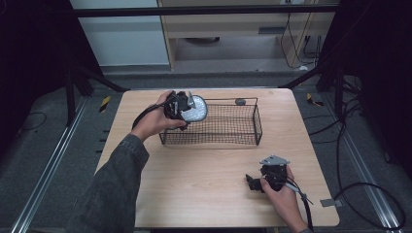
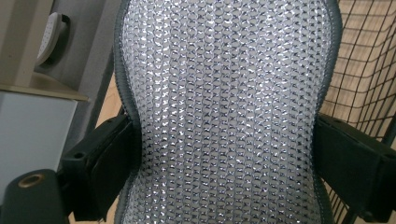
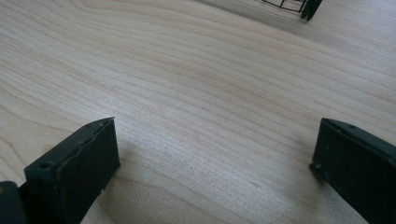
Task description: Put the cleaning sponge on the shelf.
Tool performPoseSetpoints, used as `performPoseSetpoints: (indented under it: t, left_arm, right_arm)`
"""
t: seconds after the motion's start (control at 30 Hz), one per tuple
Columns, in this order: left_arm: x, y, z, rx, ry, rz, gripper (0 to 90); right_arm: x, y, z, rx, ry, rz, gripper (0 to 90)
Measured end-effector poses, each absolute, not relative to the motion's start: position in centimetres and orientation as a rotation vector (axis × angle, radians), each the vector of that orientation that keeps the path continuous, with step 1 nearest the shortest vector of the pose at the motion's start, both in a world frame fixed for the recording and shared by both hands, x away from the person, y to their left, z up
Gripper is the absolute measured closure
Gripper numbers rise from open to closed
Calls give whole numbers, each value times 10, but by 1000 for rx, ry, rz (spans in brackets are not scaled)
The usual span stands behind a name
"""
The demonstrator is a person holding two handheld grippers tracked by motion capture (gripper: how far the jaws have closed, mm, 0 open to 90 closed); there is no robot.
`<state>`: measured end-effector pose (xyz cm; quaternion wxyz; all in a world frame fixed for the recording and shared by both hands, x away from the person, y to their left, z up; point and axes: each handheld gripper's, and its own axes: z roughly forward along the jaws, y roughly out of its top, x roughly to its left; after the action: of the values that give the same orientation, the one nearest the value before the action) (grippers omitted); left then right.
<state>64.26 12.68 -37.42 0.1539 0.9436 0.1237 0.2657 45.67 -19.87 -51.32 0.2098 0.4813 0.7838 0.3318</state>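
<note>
- Left tongs point(image 1: 187, 108) raised over the left end of the black wire basket point(image 1: 243, 127), left hand point(image 1: 155, 119) wrapped round the grip, forearm in a dark sleeve point(image 1: 114, 187) stretched forward from the bottom edge.
- Clamped from both sides on a silvery mesh pad point(image 2: 224, 112) with a grey stitched rim, pinched in at its waist between the black jaws.
- Pad held on edge just above the basket's left rim, its round face point(image 1: 197, 109) turned toward the basket.
- Right tongs point(image 1: 257, 183) low over the near right part of the table point(image 1: 204, 179), right hand point(image 1: 282, 196) curled behind, well apart from the basket.
- Jaws spread wide, gripping nothing, bare wood grain between them.
</note>
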Motion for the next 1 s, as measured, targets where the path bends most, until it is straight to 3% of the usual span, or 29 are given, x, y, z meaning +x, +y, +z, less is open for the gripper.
performPoseSetpoints:
  t: [0.43, 1.0]
  left_arm:
    - [641, 123, -384, 2756, 335, 803, 85]
    - [645, 125, -385, 2720, 401, 748, 42]
  right_arm:
    - [457, -199, -513, 1338, 2177, 922, 7]
    - [457, -199, -513, 1339, 2177, 922, 7]
